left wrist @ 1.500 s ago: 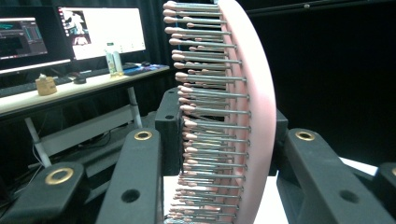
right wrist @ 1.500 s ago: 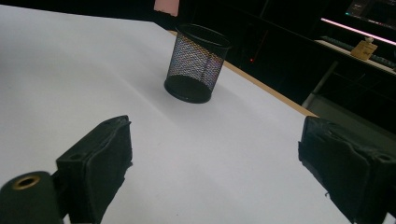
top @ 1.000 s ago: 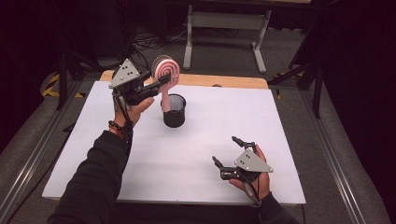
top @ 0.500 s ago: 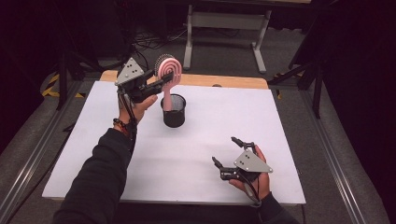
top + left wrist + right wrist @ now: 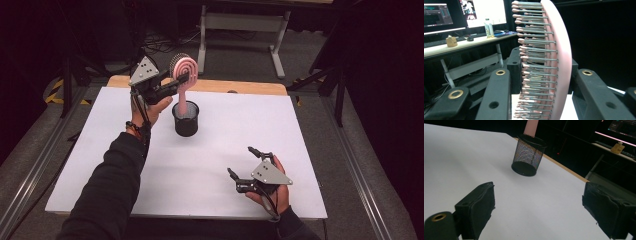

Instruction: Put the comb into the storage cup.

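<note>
The left gripper point(image 5: 183, 77) was clamped on the pink hairbrush point(image 5: 184, 75) by its head, handle down in the mesh cup point(image 5: 185, 120). Light, rigid; bristles likely springy. The right gripper point(image 5: 245, 165) rested wide open, empty.

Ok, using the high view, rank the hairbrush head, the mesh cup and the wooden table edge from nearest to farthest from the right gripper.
1. Mesh cup, up-left of the right gripper, mid-table.
2. Hairbrush head, above the cup, held in the left gripper.
3. Wooden table edge, along the far side.
</note>
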The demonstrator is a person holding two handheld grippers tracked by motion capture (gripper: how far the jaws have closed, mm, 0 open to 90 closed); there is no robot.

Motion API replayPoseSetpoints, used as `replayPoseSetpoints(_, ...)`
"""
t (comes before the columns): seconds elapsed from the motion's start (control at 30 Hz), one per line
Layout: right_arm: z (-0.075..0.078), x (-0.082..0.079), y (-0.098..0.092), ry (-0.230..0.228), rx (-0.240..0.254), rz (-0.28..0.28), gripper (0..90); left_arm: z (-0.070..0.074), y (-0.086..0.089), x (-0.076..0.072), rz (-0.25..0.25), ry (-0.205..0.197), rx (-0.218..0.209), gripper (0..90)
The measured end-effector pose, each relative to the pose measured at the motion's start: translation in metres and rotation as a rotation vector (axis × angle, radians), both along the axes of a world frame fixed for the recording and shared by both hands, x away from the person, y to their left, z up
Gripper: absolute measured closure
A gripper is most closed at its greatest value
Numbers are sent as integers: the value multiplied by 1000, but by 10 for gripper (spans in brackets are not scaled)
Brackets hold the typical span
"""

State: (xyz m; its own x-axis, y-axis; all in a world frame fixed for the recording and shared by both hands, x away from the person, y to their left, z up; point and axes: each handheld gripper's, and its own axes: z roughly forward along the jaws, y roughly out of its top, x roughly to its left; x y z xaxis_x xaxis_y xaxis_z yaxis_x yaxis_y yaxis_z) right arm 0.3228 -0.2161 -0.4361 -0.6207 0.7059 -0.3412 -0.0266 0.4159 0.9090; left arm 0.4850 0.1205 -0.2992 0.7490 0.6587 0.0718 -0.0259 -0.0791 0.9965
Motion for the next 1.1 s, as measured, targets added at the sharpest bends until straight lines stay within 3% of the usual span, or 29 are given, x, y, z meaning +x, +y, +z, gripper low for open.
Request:
replayPoseSetpoints(0.3,0,0,-1,-3,2,-5,114,-9,-5,8,7,14,-1,632)
replayPoseSetpoints(0.77,0,0,0,-3,-6,1,114,-20,-10,8,4,29,-17,632)
replayPoseSetpoints(1.1,0,0,0,-1,-8,3,114,-31,-10,9,4,48,-2,632)
